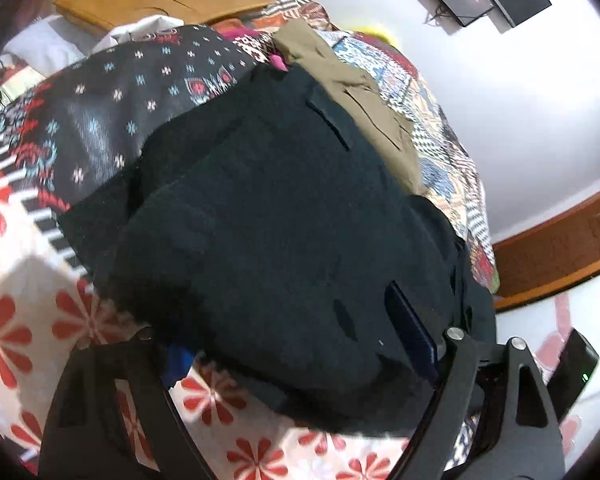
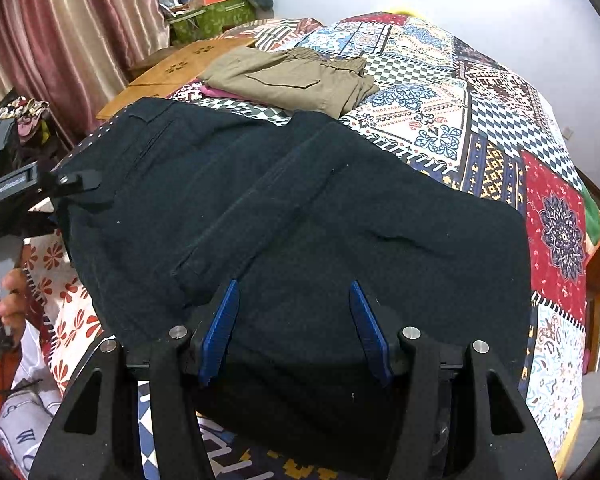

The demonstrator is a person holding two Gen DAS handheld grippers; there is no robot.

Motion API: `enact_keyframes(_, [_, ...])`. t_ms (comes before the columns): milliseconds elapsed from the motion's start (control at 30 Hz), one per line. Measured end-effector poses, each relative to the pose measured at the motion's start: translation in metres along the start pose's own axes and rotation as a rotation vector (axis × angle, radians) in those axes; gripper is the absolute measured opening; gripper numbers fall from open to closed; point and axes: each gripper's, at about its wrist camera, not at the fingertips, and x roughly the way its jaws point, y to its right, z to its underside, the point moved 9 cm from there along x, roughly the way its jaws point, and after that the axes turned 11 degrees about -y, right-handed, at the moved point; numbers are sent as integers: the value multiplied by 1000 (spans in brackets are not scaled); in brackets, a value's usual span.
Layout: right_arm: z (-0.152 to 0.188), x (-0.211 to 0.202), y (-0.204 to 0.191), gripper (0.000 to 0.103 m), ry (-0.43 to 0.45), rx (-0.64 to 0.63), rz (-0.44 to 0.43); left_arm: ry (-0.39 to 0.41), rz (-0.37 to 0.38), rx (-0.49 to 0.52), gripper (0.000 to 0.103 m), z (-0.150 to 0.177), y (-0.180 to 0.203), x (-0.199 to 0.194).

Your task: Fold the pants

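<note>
Patchwork bedspread (image 2: 440, 92) carries my black pants (image 2: 300, 220), folded; my right gripper (image 2: 294, 332) straddles their near edge, jaws parted, not pinching. My left gripper (image 1: 296, 364) stands wide over their other end.

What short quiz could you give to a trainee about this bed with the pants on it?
1. True or false: the khaki pants lie already folded, beyond the dark pants.
2. Choose one: what lies under the dark pants? A) a bare wooden floor B) a patterned bedspread C) a glass table
3. Fill in: in the right wrist view, the striped curtain hangs to the ___ of the bed.

Key: 1 true; 2 B; 3 left.
</note>
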Motion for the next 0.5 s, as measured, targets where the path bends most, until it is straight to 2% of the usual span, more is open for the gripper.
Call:
enact_keyframes(67, [0, 0, 0, 54, 1, 2, -2, 4, -21, 0, 82, -5, -3, 5])
enact_keyframes(200, [0, 0, 0, 54, 2, 7, -4, 27, -152, 61, 55, -9, -1, 5])
enact_keyframes(267, [0, 0, 0, 54, 3, 12, -7, 42, -191, 96, 49, -9, 1, 0])
enact_keyframes(300, [0, 0, 0, 54, 4, 14, -8, 53, -207, 108, 42, -10, 2, -3])
enact_keyframes(500, [-1, -9, -1, 54, -19, 20, -26, 105, -215, 170, 27, -16, 15, -26])
